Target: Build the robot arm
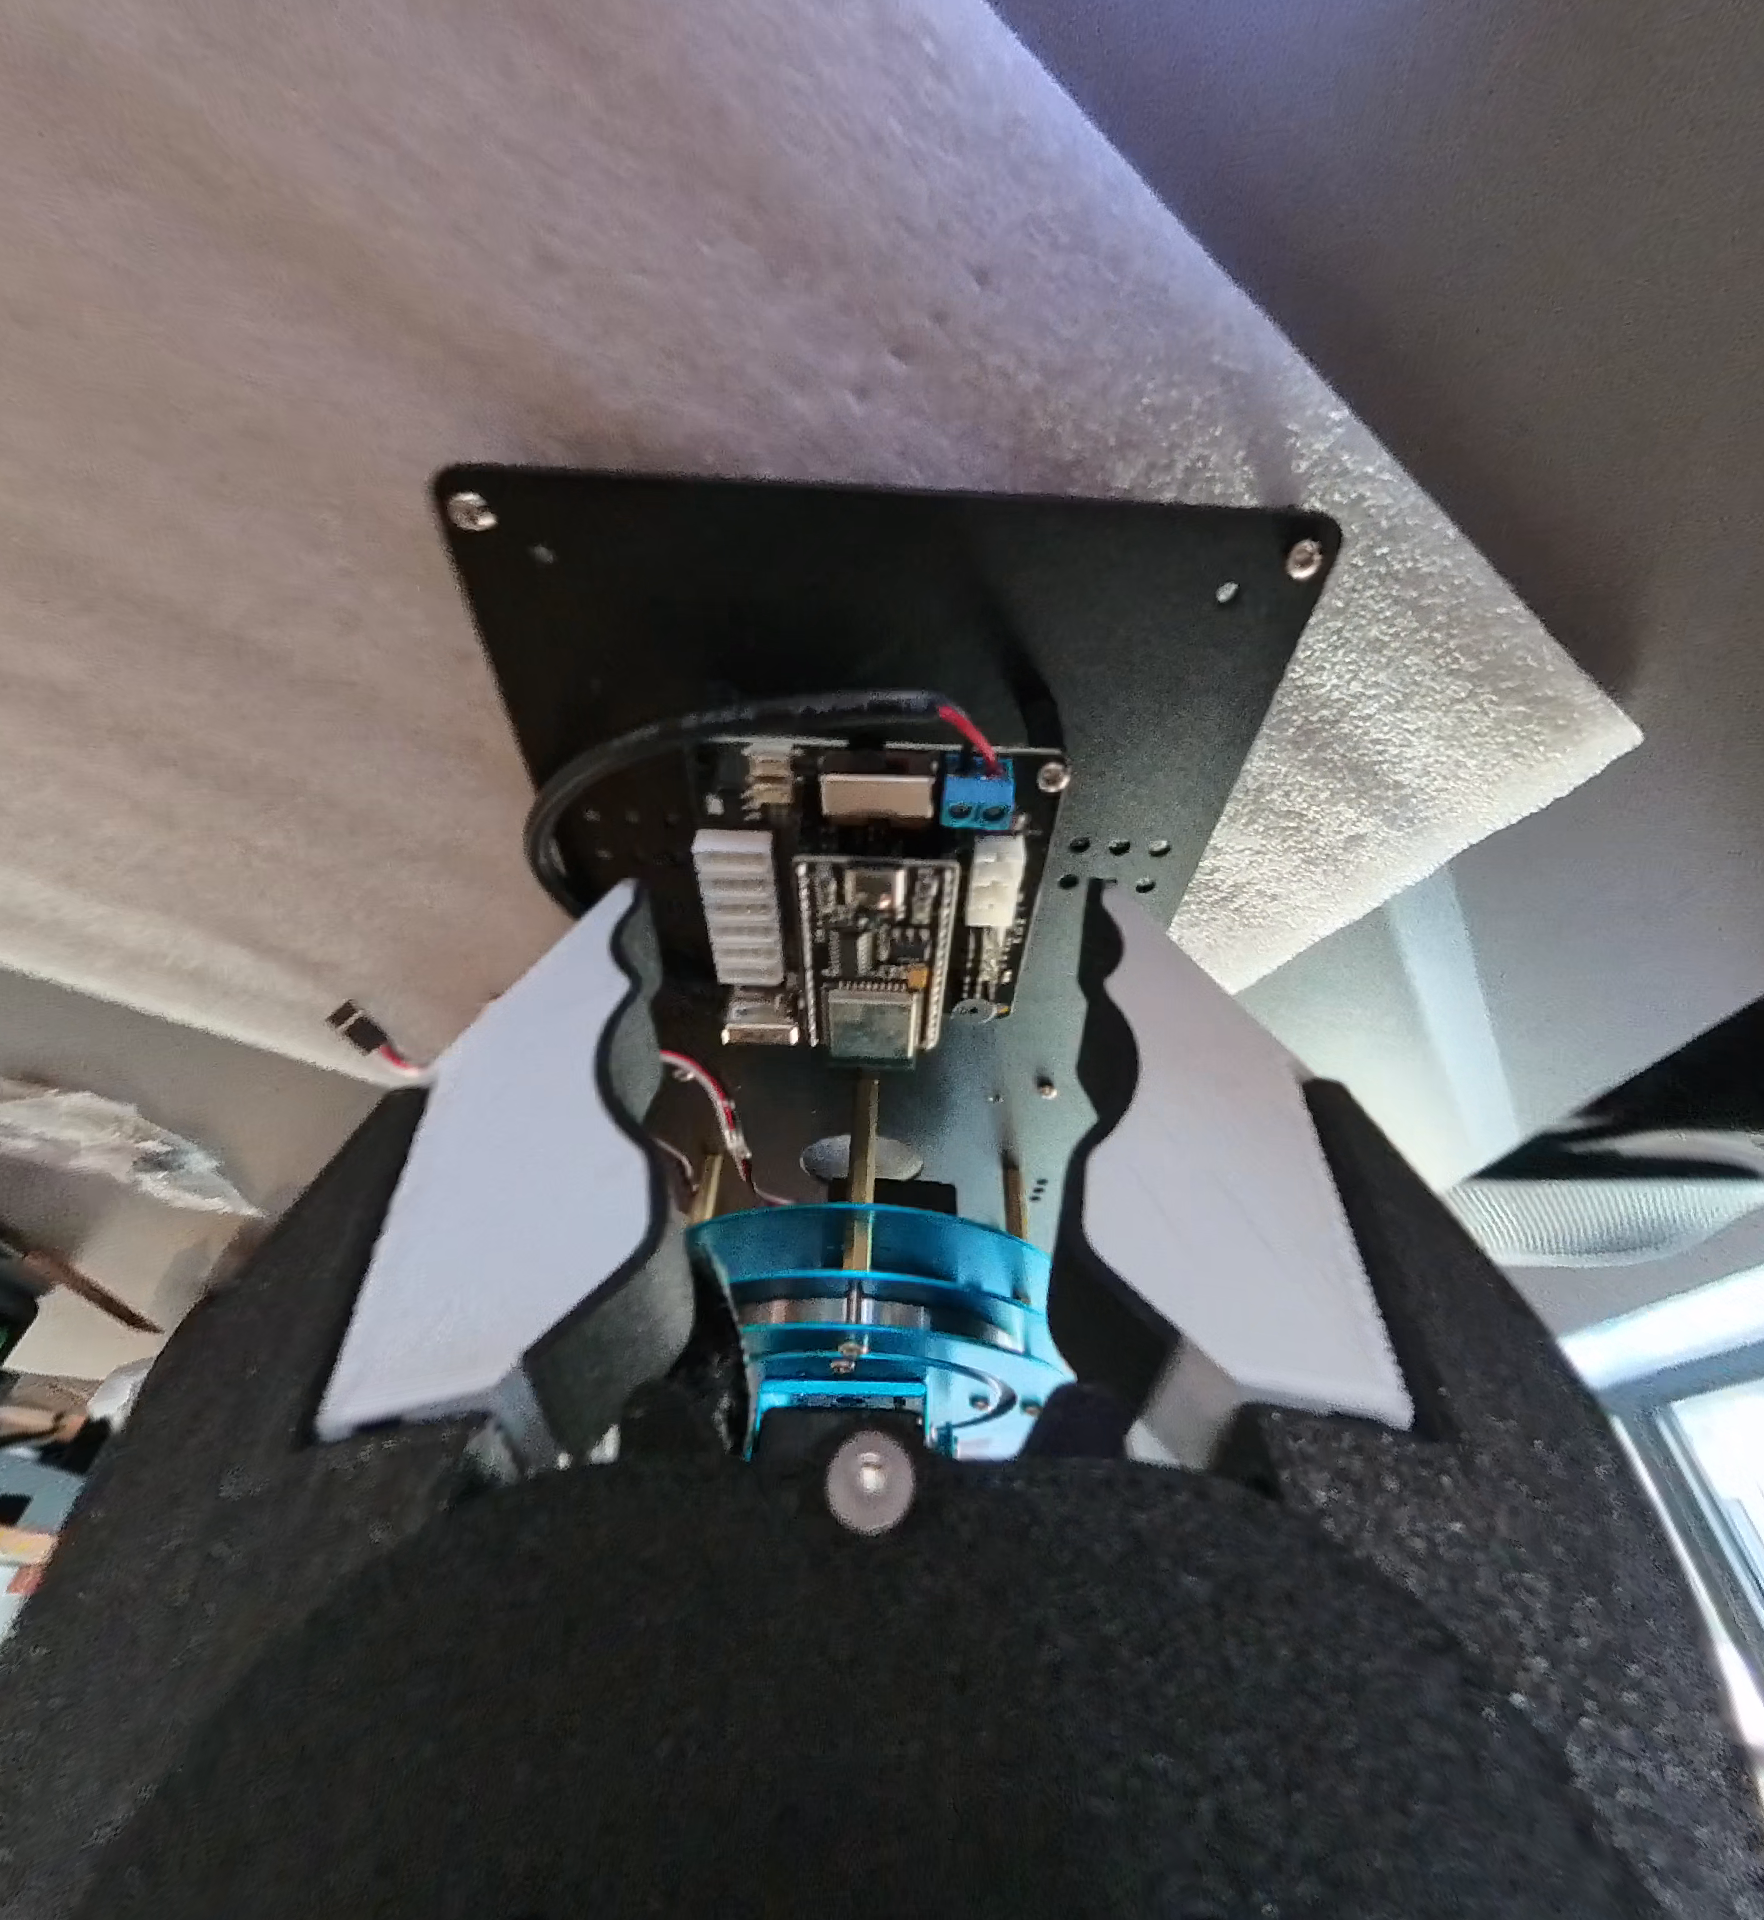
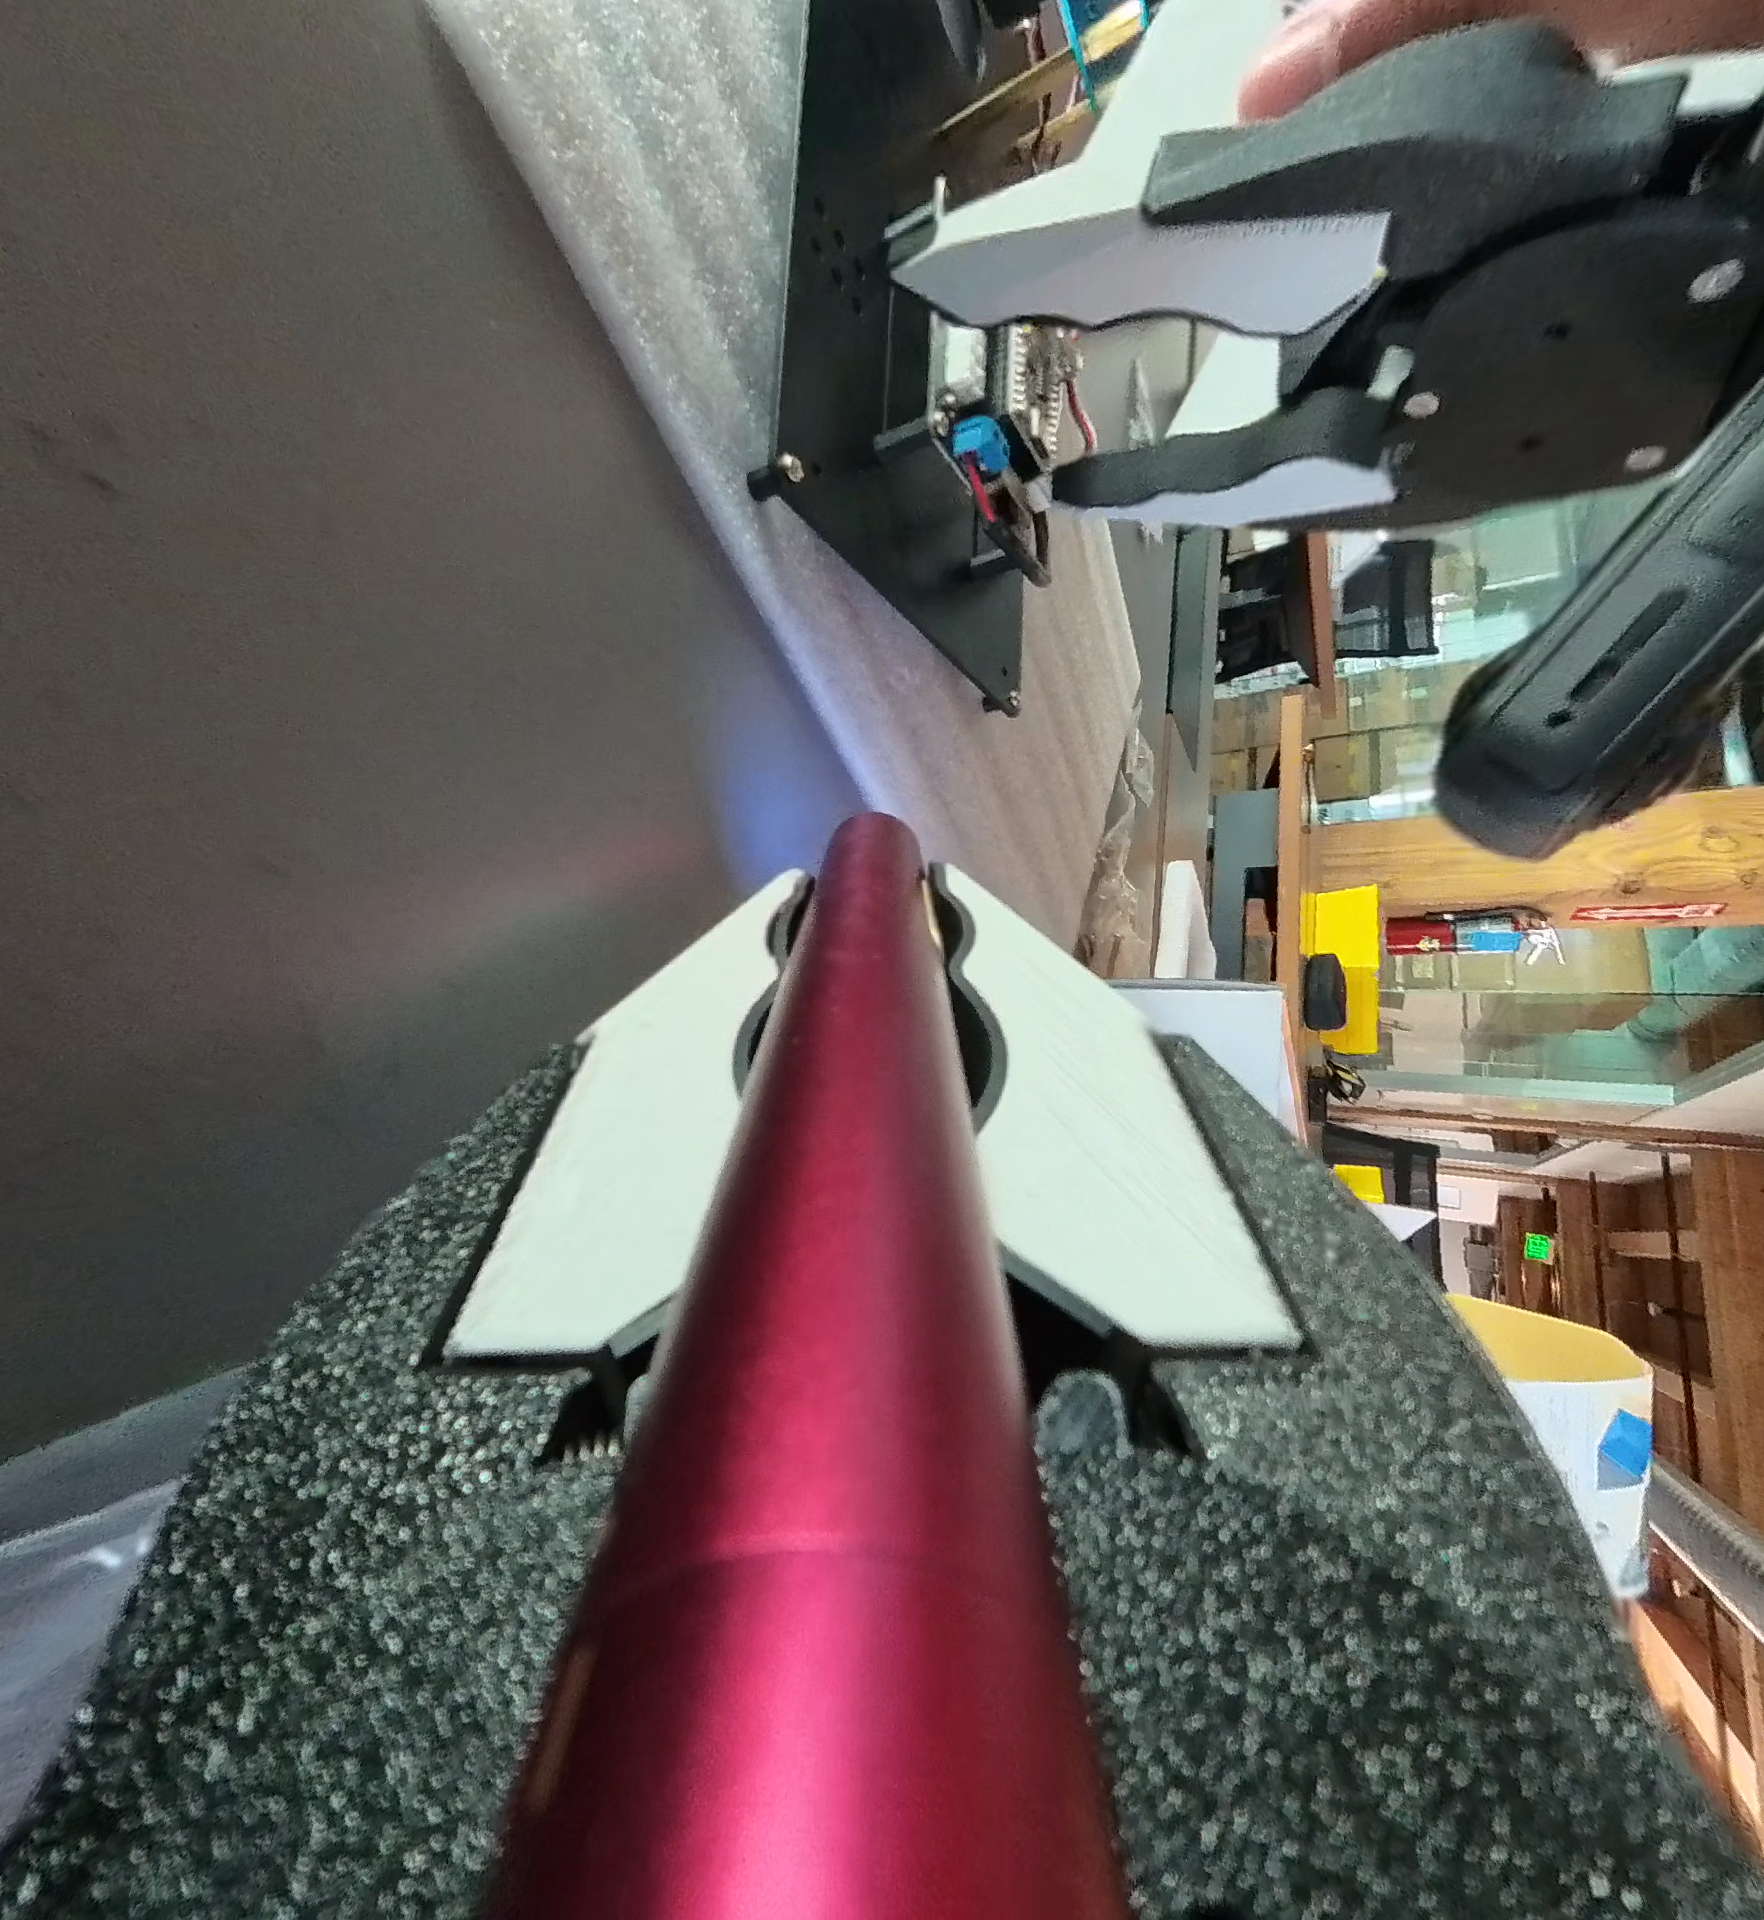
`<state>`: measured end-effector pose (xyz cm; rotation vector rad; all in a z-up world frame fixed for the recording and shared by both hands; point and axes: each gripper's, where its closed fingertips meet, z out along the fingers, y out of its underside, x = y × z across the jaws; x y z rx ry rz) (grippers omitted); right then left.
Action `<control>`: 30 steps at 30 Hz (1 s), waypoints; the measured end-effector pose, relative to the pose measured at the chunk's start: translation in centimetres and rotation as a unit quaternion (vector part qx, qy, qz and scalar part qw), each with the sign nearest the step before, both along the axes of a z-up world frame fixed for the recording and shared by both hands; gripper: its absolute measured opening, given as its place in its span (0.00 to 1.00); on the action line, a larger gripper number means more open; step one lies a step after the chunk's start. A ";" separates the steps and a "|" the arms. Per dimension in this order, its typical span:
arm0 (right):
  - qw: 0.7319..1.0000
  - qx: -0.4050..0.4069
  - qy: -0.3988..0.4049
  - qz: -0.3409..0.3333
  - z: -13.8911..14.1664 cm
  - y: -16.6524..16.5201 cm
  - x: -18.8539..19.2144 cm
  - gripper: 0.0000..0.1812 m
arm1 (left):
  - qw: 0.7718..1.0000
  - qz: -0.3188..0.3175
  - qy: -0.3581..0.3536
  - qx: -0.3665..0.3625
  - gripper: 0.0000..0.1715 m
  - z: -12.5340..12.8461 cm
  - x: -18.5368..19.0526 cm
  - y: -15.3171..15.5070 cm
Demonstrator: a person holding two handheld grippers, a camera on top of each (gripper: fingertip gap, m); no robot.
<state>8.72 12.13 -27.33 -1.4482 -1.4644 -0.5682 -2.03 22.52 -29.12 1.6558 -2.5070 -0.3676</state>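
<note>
**Two hand-held grippers over one black electronics plate**

The left hand-held gripper [image 1: 873, 1049] is released, its two white fingers [image 1: 504, 1174] spread wide on either side of one translucent blue finned cylinder [image 1: 867, 1309] that stands off one flat black metal plate [image 1: 888, 623] on thin brass posts. At 12 o'clock from the cylinder sits one black circuit board [image 1: 857, 894] with a single blue screw terminal [image 1: 982, 805] and a red-and-black wire. The plate rests on one white foam sheet [image 1: 338, 416] laid over the grey table [image 1: 1532, 312].

The right hand-held gripper [image 2: 873, 904] is clenched on one tapered magenta metal tool [image 2: 836, 1351], whose tip points to 12 o'clock, just beside the foam edge. In the right wrist view the left hand-held gripper [image 2: 992, 384] hovers at 1 o'clock over the plate [image 2: 909, 582].
</note>
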 end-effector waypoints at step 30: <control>0.913 -0.148 0.375 -0.065 3.9 3.2 1.3 0.11 | 0.741 0.260 -0.593 -0.178 0.21 2.0 -3.9 -7.3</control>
